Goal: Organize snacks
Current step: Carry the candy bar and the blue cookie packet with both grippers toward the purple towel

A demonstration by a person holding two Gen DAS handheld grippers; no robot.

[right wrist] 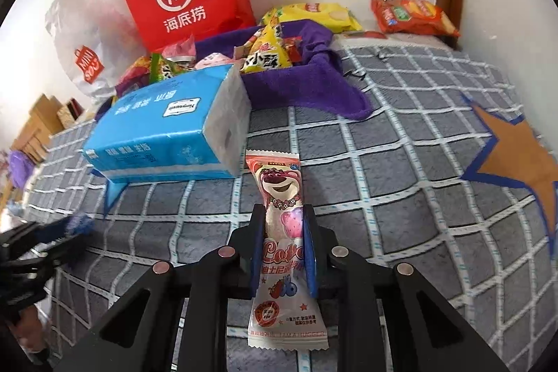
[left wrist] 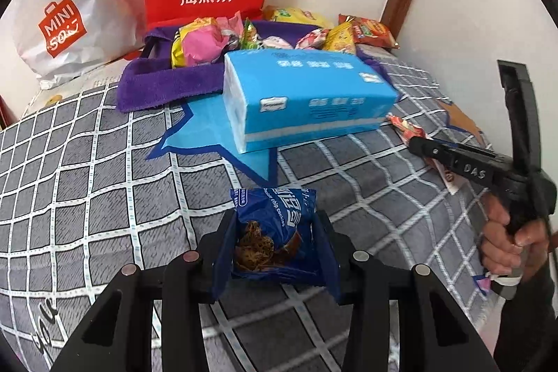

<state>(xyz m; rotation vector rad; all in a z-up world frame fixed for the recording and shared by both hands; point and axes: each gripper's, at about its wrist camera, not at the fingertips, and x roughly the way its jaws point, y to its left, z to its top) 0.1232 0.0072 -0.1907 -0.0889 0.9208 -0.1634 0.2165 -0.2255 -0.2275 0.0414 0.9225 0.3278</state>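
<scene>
The left hand-held gripper (left wrist: pixel 275 232) squeezes a blue cookie pack (left wrist: pixel 273 232) above the bed (left wrist: pixel 87 197). The right hand-held gripper (right wrist: pixel 283 246) squeezes a pink bear candy pack (right wrist: pixel 284 232). Both packs are in front of the blue tissue pack (left wrist: pixel 303 96); the purple snack bin (left wrist: pixel 164 82) sits behind it.

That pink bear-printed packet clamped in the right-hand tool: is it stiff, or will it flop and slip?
The pink bear packet is probably floppy: it is a long thin film wrapper, and both ends overhang the right gripper unsupported. Its glossy surface looks slippery, so it might slide. It seems light, since a narrow pinch from the jaws carries it.
</scene>
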